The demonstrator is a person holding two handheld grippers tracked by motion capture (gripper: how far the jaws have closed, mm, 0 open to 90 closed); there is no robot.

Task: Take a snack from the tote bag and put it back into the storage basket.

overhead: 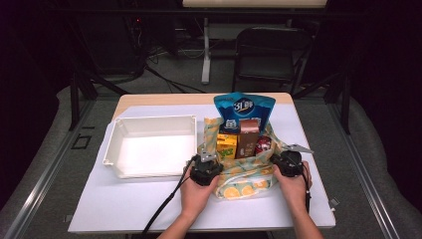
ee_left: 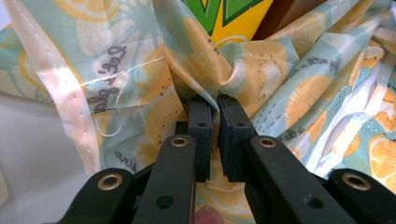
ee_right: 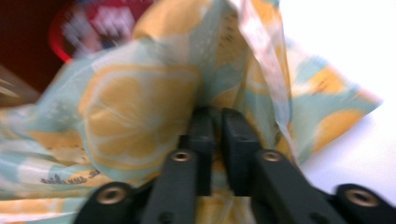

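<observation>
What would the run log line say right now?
left gripper: shut on lemon-print bag | right gripper: shut on bag | white bin: beside bag

The high view looked forward and down from above the person's side, taking in the whole white-covered table [overhead: 149, 199]. Each gripper view sat low behind its own black jaws, facing along them at very close range. All three shared the lemon-printed, pale-green fabric bag [overhead: 249, 181] [ee_left: 289, 93] [ee_right: 130, 112]; the right gripper view was blurred.
</observation>
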